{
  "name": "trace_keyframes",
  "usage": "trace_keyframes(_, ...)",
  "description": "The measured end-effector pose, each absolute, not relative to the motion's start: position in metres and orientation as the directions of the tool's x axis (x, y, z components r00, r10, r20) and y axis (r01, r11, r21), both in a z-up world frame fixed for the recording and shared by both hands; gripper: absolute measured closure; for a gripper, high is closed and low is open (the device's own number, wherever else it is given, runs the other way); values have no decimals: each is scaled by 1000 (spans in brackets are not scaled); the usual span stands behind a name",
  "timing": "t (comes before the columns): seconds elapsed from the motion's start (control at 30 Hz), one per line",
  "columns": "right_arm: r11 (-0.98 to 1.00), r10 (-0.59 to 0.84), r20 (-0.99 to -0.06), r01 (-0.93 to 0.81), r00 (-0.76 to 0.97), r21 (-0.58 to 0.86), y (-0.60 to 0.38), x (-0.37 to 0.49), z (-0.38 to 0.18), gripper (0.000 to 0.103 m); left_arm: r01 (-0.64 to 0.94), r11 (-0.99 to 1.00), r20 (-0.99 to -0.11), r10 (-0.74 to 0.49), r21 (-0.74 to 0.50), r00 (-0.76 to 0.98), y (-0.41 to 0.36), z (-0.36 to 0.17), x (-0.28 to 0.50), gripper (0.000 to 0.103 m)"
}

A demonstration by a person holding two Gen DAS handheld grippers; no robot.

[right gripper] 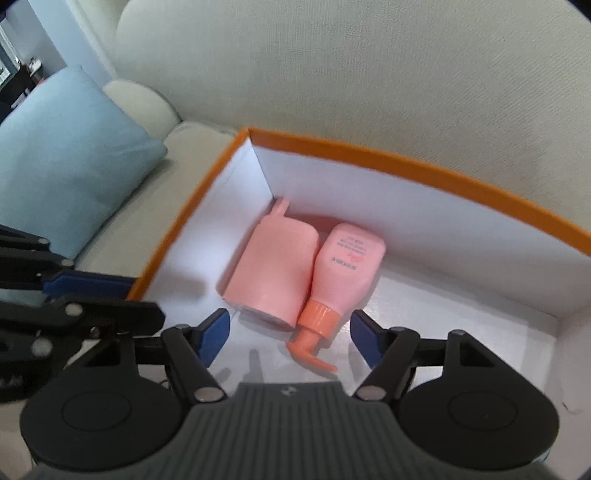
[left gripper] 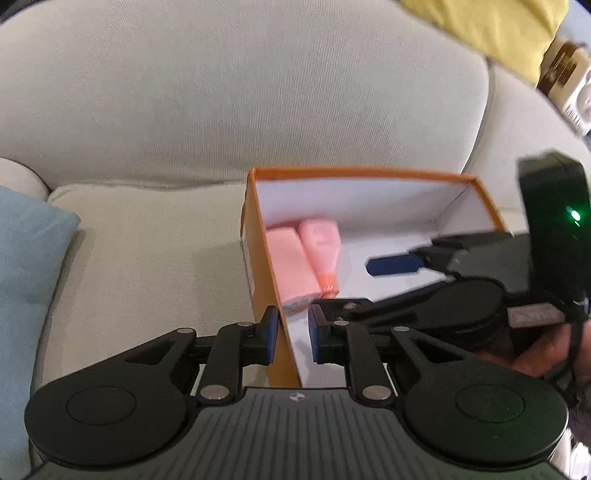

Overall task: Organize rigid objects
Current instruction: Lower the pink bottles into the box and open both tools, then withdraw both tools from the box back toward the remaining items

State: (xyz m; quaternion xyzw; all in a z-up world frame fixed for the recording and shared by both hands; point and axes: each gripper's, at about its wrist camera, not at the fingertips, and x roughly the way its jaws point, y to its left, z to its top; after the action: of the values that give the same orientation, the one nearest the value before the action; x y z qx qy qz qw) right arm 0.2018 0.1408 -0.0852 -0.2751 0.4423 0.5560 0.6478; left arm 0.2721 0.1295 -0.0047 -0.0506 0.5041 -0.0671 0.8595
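Note:
An orange box [left gripper: 255, 229] with a white inside sits on a beige sofa; its rim also shows in the right wrist view [right gripper: 424, 173]. Inside lie a pink container [right gripper: 273, 269] and a pink pump bottle [right gripper: 347, 269] with an orange pump, side by side at the far left corner; both show in the left wrist view, the container [left gripper: 291, 266] and the bottle [left gripper: 323, 247]. My left gripper [left gripper: 291, 334] straddles the box's left wall, fingers close around it. My right gripper [right gripper: 290, 332] is open and empty inside the box, just short of the bottle's pump, and shows in the left wrist view [left gripper: 391, 264].
A light blue cushion [right gripper: 70, 155] lies on the sofa left of the box; it also shows in the left wrist view [left gripper: 26, 258]. The sofa backrest [left gripper: 240, 92] rises behind the box. A yellow cloth [left gripper: 491, 22] sits at the upper right.

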Motion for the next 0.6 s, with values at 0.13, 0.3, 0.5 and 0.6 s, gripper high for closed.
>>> trace_keyframes(0.13,293,536,-843,-946,45,136,108,194,-58,28,44,984,-792,-163,-170,588,131,14,246,81)
trace_keyframes(0.3,384,601,-789,-911,124,150,61,181,-29,26,50,985,-723,-153,-162,674,124,35,208,80)
trace_keyframes(0.5,473,653,-725,-866,219,165,1,146,-15,26,90,980,-712,-192,-179,675,103,38,169,75)
trace_keyframes(0.6,506,649,-708,-853,281,125,-26,130,-14,25,92,981,-728,-189,-171,659,90,29,155,75)
